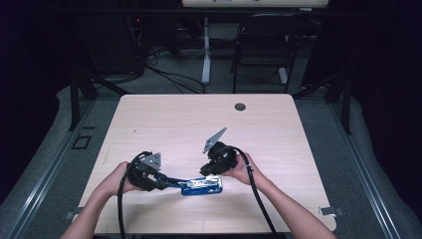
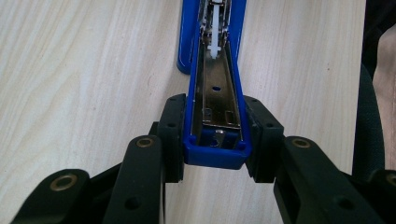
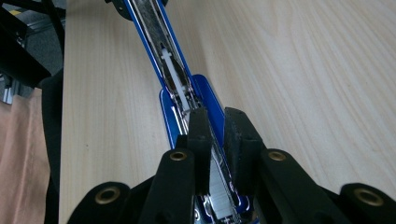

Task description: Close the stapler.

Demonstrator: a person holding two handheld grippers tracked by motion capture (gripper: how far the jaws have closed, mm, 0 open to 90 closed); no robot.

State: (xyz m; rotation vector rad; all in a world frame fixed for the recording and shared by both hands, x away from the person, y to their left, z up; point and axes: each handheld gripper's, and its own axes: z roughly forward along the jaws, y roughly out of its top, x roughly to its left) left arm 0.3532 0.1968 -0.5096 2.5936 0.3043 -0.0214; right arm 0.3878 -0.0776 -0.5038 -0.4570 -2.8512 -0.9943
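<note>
Stapler (image 1: 201,185), blue with a bright metal channel, lies opened out flat near the near edge of the pale wooden table (image 1: 199,119), between the two hands. Left gripper (image 2: 215,140) is clamped on the end of the stapler's swung-open top arm, one pad on each blue side. Right gripper (image 3: 218,140) pinches narrowly on the metal staple rail over the stapler's base, to the right.
</note>
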